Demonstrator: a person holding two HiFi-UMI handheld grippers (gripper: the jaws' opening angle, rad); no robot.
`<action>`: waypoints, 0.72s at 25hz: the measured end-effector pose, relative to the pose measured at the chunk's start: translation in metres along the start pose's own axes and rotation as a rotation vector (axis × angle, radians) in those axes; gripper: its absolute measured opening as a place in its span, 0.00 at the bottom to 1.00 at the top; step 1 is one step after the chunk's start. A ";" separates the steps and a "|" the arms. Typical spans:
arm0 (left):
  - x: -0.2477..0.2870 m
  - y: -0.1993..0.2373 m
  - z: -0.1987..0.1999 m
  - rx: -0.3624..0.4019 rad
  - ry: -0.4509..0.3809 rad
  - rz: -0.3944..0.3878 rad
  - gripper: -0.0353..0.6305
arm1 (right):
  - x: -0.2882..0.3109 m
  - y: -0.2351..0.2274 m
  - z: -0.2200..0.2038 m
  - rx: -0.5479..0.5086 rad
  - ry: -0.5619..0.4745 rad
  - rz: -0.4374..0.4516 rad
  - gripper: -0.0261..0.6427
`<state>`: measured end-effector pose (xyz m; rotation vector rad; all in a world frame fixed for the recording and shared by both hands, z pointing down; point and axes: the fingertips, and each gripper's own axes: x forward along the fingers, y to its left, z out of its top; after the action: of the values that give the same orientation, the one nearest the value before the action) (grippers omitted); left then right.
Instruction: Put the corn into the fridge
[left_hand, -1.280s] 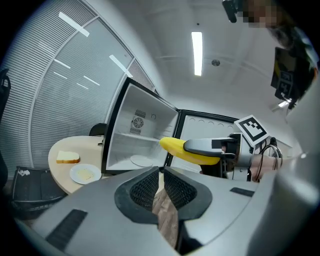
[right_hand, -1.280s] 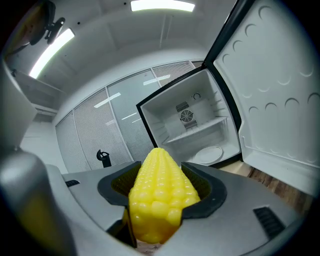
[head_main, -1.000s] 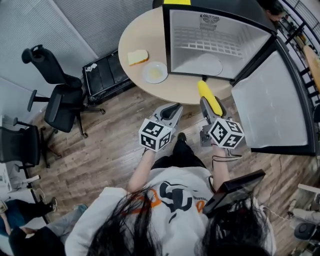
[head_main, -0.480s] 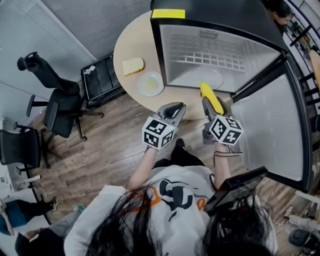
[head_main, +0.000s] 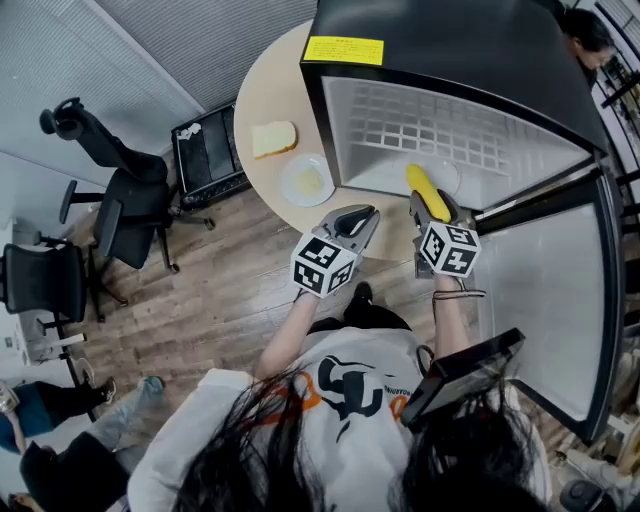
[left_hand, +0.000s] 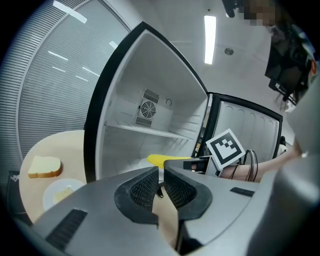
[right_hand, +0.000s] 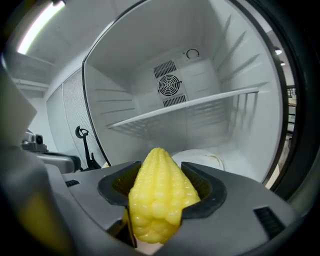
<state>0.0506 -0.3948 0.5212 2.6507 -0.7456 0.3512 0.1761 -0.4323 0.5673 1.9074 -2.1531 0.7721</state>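
Note:
A yellow corn cob (right_hand: 159, 192) is clamped between the jaws of my right gripper (head_main: 428, 205), pointing into the open fridge (head_main: 450, 95). In the head view the corn (head_main: 426, 192) reaches over the fridge's front edge, above a white plate (head_main: 447, 175) on its floor. The same plate (right_hand: 202, 158) shows just beyond the cob in the right gripper view, under a wire shelf (right_hand: 185, 114). My left gripper (head_main: 362, 216) hovers shut and empty over the round table's edge, left of the fridge opening. In the left gripper view its pads (left_hand: 146, 188) nearly touch.
The fridge door (head_main: 545, 300) stands open to the right. On the beige round table (head_main: 270, 100) sit a slice of bread (head_main: 273, 138) and a small white plate (head_main: 306, 179). Office chairs (head_main: 110, 200) stand at the left on the wooden floor.
My right gripper has carried the corn forward from in front of the fridge to over its threshold. The left gripper moved forward slightly, still shut.

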 end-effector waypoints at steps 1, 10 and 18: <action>0.002 0.002 0.000 0.000 0.003 0.002 0.10 | 0.007 -0.003 -0.001 -0.016 0.011 -0.003 0.42; 0.015 0.015 0.000 -0.003 0.034 0.004 0.10 | 0.048 -0.017 -0.006 -0.153 0.087 -0.029 0.42; 0.018 0.022 -0.007 -0.008 0.057 0.009 0.10 | 0.061 -0.032 -0.007 -0.175 0.083 -0.025 0.42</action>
<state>0.0526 -0.4172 0.5388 2.6193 -0.7398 0.4230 0.1953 -0.4838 0.6096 1.7796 -2.0687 0.6237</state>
